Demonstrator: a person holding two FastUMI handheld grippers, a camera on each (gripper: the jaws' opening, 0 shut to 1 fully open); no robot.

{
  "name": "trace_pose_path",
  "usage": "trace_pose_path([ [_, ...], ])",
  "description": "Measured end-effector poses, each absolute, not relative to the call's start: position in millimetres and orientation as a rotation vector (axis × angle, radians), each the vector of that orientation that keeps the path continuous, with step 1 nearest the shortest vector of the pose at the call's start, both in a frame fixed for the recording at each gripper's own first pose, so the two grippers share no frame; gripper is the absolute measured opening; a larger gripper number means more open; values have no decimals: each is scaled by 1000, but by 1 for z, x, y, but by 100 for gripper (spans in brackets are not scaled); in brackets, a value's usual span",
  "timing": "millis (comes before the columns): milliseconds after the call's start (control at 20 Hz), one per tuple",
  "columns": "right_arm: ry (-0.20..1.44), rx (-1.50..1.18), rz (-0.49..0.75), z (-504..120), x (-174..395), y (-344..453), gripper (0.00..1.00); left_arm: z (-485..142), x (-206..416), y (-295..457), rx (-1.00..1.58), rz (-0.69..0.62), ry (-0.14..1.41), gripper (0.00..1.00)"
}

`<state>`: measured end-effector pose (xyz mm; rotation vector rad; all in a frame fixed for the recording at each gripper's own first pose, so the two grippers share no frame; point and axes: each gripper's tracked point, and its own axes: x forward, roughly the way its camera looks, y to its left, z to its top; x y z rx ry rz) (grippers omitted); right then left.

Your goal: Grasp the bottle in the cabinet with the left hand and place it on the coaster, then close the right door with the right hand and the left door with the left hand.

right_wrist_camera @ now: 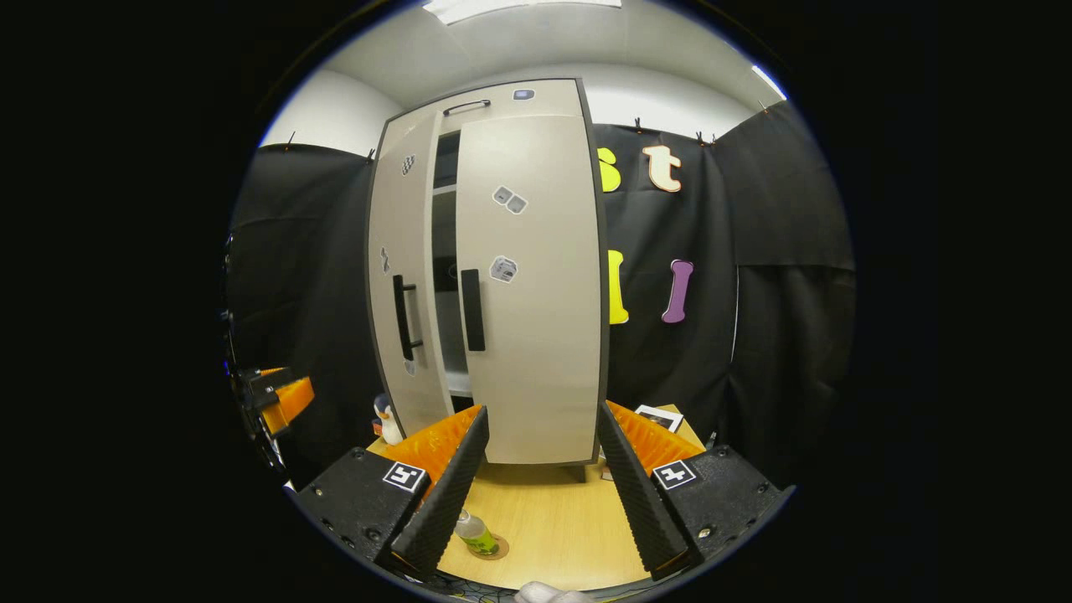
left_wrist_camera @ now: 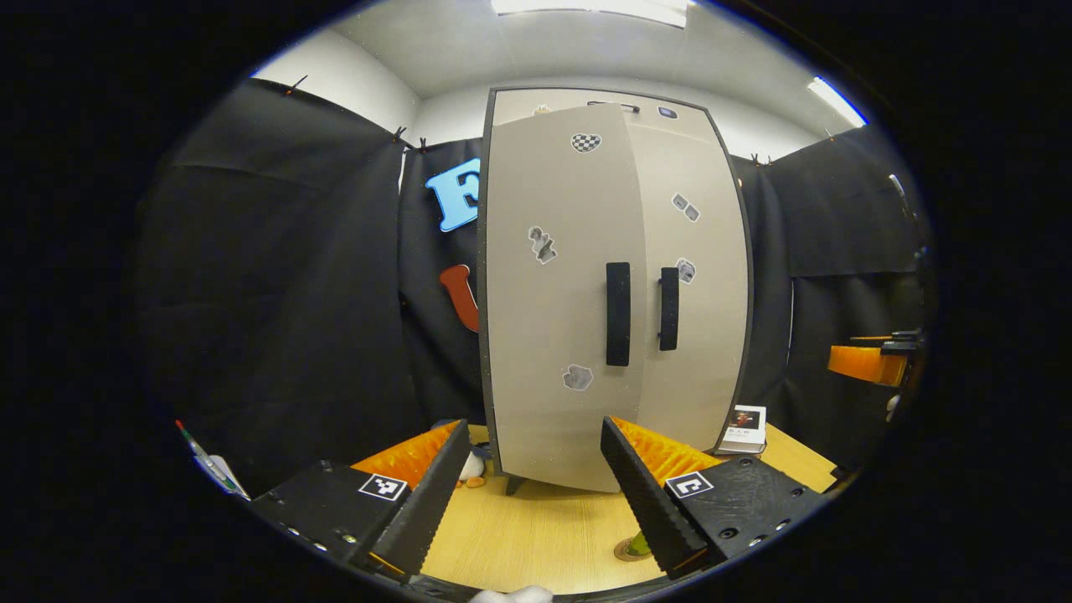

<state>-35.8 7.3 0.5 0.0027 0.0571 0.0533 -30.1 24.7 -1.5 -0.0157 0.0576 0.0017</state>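
A penguin toy (right_wrist_camera: 387,421) stands on the wooden table (right_wrist_camera: 544,519), with a small booklet (left_wrist_camera: 745,429) across the table from it.

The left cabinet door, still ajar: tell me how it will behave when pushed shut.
The left door looks like a stiff flat panel, so it should swing as one piece, not flex. It stands only slightly ajar beside the right door, so a short push probably closes it. Its handle is likely rigid.

Black cloth walls (right_wrist_camera: 779,251) ring a wooden table (right_wrist_camera: 544,519) — ceiling light panels (left_wrist_camera: 595,8) glow overhead.
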Motion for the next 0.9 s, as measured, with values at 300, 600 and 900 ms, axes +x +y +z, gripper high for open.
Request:
trace_pose_path([
  [300, 60, -22, 67, -6, -36, 23, 81, -1, -33, 33, -1, 7, 44, 96],
  [600, 64, -28, 45, -9, -36, 19, 81, -5, -26, 27, 3, -14, 50, 96],
  [900, 67, -33, 22, -11, -33, 13, 81, -9, -18, 17, 3, -39, 55, 96],
])
